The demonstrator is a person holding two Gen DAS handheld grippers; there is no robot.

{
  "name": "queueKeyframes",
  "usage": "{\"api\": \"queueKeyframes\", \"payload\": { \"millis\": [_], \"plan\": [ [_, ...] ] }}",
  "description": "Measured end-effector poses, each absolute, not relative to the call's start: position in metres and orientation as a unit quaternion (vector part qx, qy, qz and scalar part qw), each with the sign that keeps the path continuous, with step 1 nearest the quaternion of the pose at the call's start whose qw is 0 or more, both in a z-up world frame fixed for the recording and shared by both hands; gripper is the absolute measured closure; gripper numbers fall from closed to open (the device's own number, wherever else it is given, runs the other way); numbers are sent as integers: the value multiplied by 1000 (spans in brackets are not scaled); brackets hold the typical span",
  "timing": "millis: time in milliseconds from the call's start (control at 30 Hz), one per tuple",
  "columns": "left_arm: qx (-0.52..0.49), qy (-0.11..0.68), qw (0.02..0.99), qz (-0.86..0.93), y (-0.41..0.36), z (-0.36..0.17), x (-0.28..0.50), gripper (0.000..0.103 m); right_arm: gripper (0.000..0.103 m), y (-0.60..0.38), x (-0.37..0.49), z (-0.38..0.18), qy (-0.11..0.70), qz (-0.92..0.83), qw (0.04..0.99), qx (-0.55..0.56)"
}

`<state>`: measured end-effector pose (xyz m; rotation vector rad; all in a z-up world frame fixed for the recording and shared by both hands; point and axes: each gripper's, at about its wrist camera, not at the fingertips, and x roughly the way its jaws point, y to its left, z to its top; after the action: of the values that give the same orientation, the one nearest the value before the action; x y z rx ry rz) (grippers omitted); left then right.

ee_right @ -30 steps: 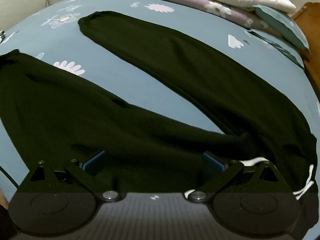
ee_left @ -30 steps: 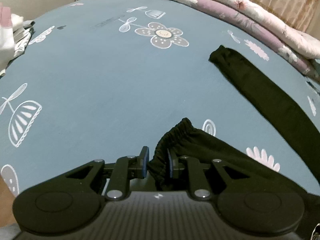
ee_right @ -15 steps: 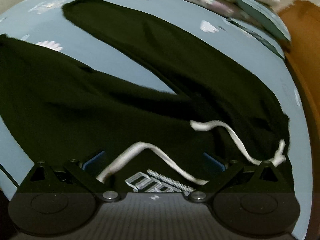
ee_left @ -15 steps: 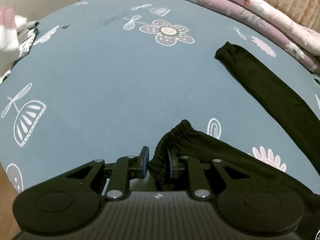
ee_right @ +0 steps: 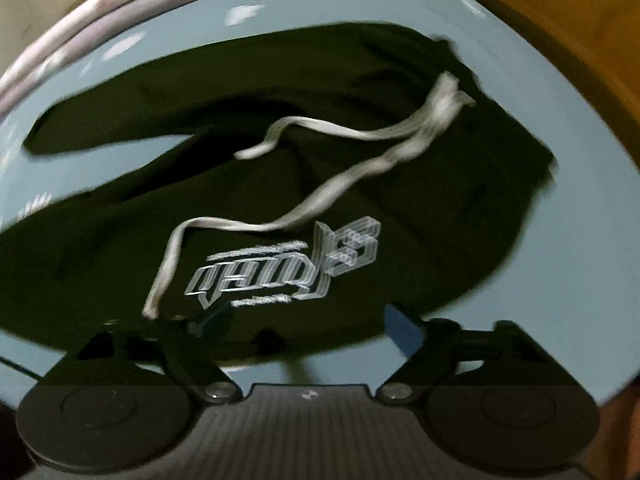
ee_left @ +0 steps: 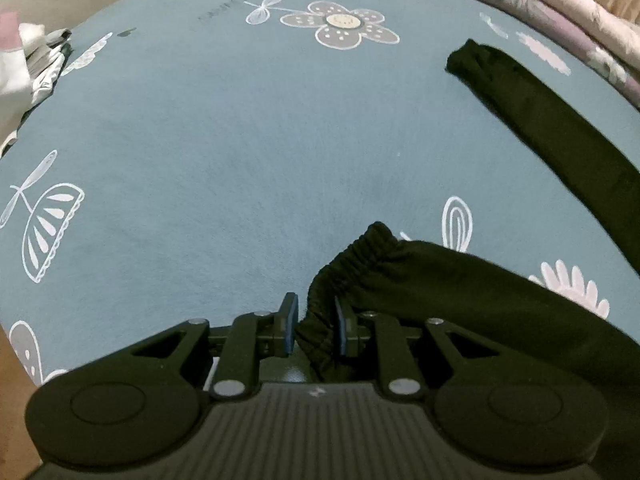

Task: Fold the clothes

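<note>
Black sweatpants (ee_left: 460, 288) lie spread on a blue flowered bedsheet (ee_left: 240, 140). My left gripper (ee_left: 314, 326) is shut on the gathered elastic cuff (ee_left: 352, 256) of the near leg. The other leg (ee_left: 552, 120) stretches away at the right. In the blurred right wrist view the waist end of the sweatpants (ee_right: 400, 128) shows a white drawstring (ee_right: 320, 200) and a printed white logo (ee_right: 288, 268). My right gripper (ee_right: 304, 324) hovers over the near edge of the waist. Its jaws are closing but stand wide apart, with the fabric edge between them and not pinched.
A folded pink and purple quilt (ee_left: 560, 12) lies along the far side of the bed. A heap of white and grey clothes (ee_left: 28, 64) sits at the left edge. A brown wooden board (ee_right: 580, 20) borders the bed beyond the waist end.
My right gripper has swept along the pants from the legs to the waist and rolled; the drawstring and logo came into view and its jaws narrowed. The left gripper keeps its hold on the cuff.
</note>
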<state>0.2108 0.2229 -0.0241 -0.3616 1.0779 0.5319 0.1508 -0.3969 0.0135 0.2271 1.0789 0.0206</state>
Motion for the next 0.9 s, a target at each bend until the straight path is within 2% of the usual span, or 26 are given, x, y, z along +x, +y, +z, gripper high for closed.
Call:
{"api": "queueKeyframes", "payload": {
  "millis": [67,267,333,400,433,500,767,900],
  "plan": [
    [-170,506,809,248,223,-25,210,84,30,-418,148,8,503,-13,851,152],
    [-171,506,809,244,225,-25,209,83,30,-495,145,-5,431,-86,847,300],
    [-174,506,808,246,225,-27,209,83,34,-519,147,-15,408,-107,839,344],
    [-174,506,808,247,225,-27,209,83,54,-531,150,-24,403,-125,832,359],
    [-174,506,808,247,224,-26,209,83,60,-534,152,-26,399,-127,833,363],
    [-173,506,808,247,224,-26,208,83,92,-533,154,-28,400,-123,833,363],
    [-165,501,811,253,221,-15,189,83,99,-529,153,-22,409,-138,840,329],
    [-170,522,797,251,225,-23,178,79,97,-527,157,-20,427,-151,842,294]
  ]
}}
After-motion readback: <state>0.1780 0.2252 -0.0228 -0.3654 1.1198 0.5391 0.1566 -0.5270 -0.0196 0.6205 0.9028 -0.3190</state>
